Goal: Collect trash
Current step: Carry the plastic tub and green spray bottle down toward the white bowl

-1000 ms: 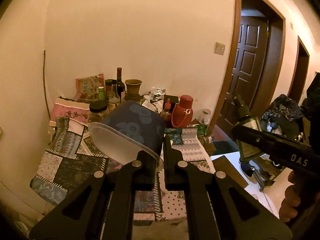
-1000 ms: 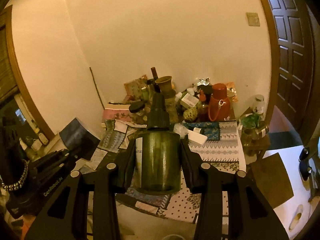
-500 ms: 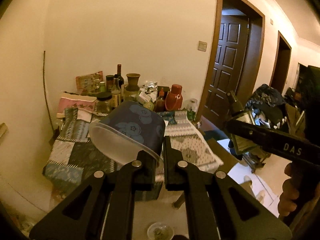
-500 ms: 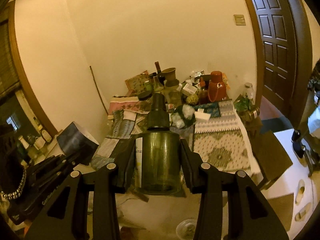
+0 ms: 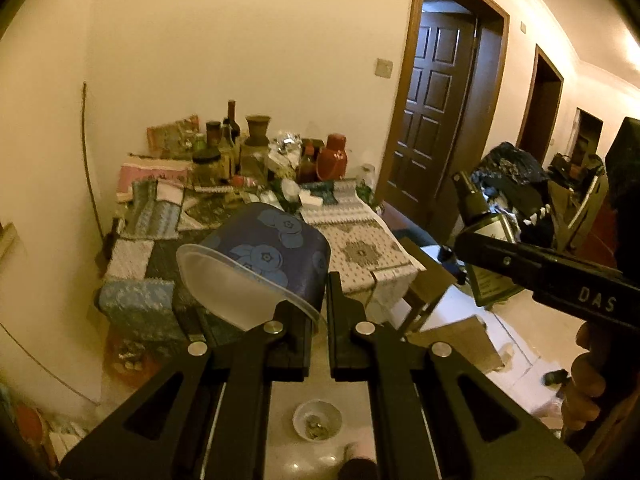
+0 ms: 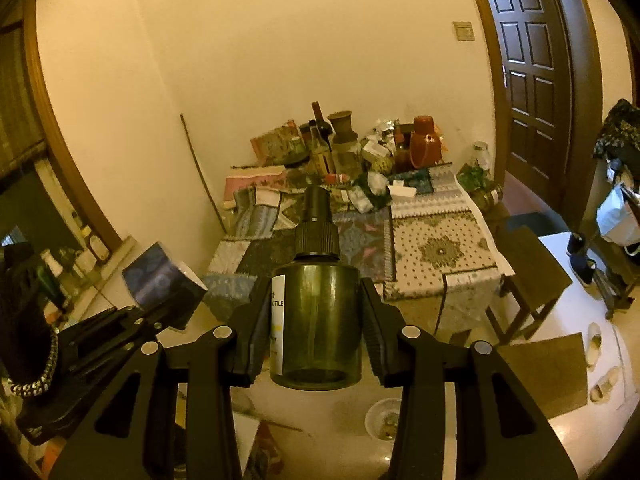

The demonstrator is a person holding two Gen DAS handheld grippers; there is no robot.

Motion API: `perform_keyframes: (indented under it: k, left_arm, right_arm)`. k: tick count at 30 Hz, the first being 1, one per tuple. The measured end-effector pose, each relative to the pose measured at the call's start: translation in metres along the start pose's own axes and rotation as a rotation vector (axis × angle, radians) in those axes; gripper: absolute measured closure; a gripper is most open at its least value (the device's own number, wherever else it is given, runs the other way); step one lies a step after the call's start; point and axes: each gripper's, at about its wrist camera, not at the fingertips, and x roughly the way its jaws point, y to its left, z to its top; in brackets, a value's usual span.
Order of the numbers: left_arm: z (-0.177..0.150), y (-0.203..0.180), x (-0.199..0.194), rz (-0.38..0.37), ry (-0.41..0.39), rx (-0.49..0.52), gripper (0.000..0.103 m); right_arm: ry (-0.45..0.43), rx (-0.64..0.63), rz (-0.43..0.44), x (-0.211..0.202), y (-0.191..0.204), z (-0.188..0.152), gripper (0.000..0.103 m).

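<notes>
My left gripper [image 5: 319,312] is shut on the rim of a dark blue flower-printed cup [image 5: 272,256] with a frosted inside, held tilted in the air. It also shows in the right wrist view [image 6: 160,276] at the left. My right gripper [image 6: 316,312] is shut on a dark green spray bottle [image 6: 316,304] with a black cap, held upright. The bottle also shows in the left wrist view [image 5: 486,240] at the right, clamped in the right gripper.
A low table with patchwork cloths [image 6: 436,248] stands ahead against the wall, its back crowded with bottles, a red flask [image 6: 426,148] and jars. A small bowl [image 5: 317,420] lies on the floor below. A dark door [image 5: 436,120] and cardboard sheets [image 6: 548,372] are to the right.
Both grippers have drawn back from the table with their loads; the table looks smaller and farther, and the floor with the small bowl has come into view.
</notes>
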Motion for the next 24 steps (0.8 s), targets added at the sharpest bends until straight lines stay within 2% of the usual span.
perform_keyframes:
  k: [7, 12, 19, 24]
  left_arm:
    - [-0.028, -0.014, 0.018, -0.023, 0.084, -0.017, 0.098]
    - [-0.057, -0.026, 0.053, -0.025, 0.178, -0.040, 0.098]
    - [-0.121, -0.030, 0.125, -0.018, 0.301, -0.116, 0.098]
    - [-0.181, -0.027, 0.184, -0.008, 0.395, -0.142, 0.098]
  right_arm:
    - [0.091, 0.024, -0.011, 0.015, -0.022, -0.028, 0.065]
    - [0.180, 0.039, -0.004, 0.038, -0.047, -0.057, 0.065]
    - [0.358, 0.064, -0.015, 0.100, -0.092, -0.119, 0.065]
    - [0.463, 0.065, -0.032, 0.151, -0.126, -0.173, 0.065]
